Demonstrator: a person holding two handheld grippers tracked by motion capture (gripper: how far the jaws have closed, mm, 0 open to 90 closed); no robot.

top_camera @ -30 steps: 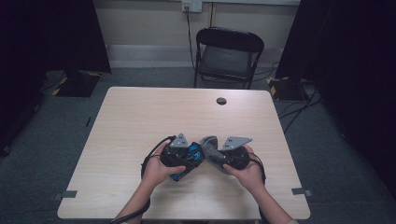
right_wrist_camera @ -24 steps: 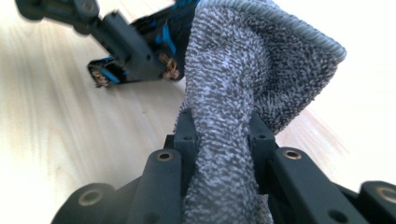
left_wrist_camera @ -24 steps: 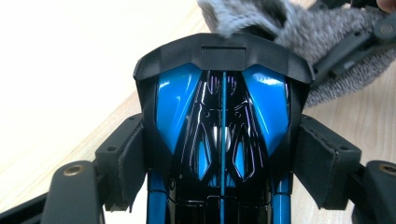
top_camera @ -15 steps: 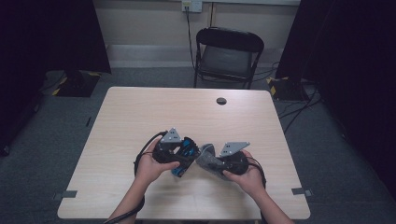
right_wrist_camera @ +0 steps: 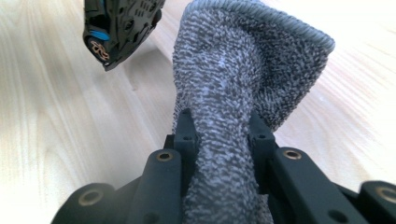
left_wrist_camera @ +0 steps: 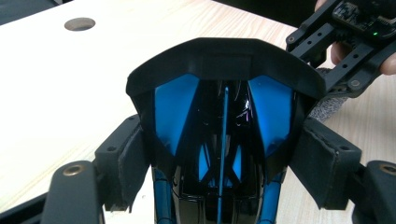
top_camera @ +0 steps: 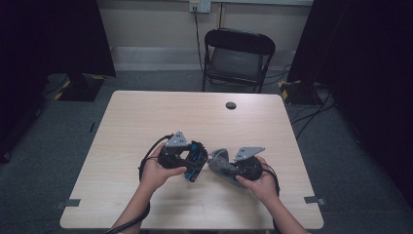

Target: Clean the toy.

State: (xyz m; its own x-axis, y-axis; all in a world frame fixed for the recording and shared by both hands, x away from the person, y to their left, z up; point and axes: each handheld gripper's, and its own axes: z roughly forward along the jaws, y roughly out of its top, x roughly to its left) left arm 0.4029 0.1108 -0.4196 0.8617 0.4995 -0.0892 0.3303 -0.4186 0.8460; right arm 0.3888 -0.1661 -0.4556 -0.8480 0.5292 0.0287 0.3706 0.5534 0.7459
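We see the left claw (left_wrist_camera: 219, 154) clamping the blue-and-black mouse (left_wrist_camera: 224, 116); the right claw (right_wrist_camera: 222, 135) pinches the grey sock (right_wrist_camera: 233, 79) above the worktop (top_camera: 146, 117).

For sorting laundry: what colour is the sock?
Speckled grey sock, clearest in the right gripper view.

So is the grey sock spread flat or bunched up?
Bunched: the right gripper pinches the grey sock into a narrow neck, its open cuff flaring above.
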